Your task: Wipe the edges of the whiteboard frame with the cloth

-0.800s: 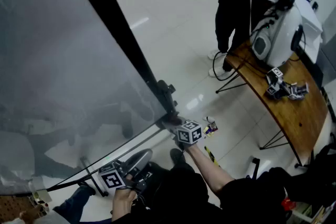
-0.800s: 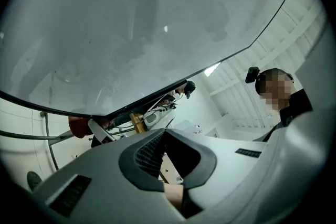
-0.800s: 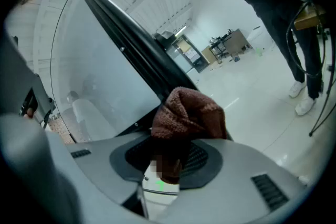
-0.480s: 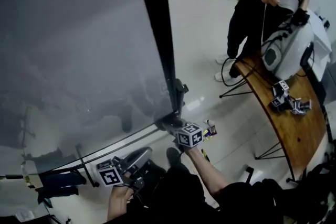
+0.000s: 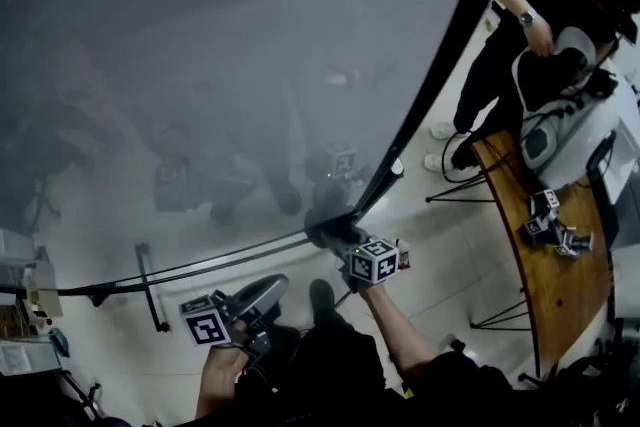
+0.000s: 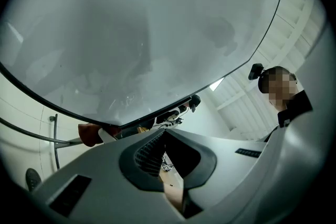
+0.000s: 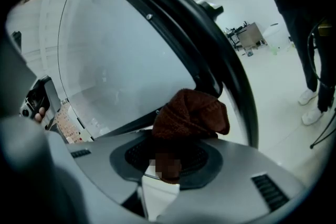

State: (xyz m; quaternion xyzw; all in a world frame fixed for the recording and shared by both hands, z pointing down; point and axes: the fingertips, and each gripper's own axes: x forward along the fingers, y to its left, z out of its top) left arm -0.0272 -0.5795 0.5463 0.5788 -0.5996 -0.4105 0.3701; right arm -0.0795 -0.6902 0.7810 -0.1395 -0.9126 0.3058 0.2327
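Right claw (image 5: 340,240) clamps the brown cloth (image 7: 191,113) against the whiteboard frame (image 5: 432,75) at its lower-centre corner, placed for wiping. Left claw (image 5: 265,298), narrowed and empty, waits below.

Three cameras, one whiteboard (image 5: 220,55).
Head view: from above, in front of the whiteboard, steeply down, farthest off. Right gripper view: close against the whiteboard's lower corner, looking up along its black frame (image 5: 425,75). Left gripper view: from below the whiteboard, near, tilted up across its face. Shared by all three: glossy face and frame.
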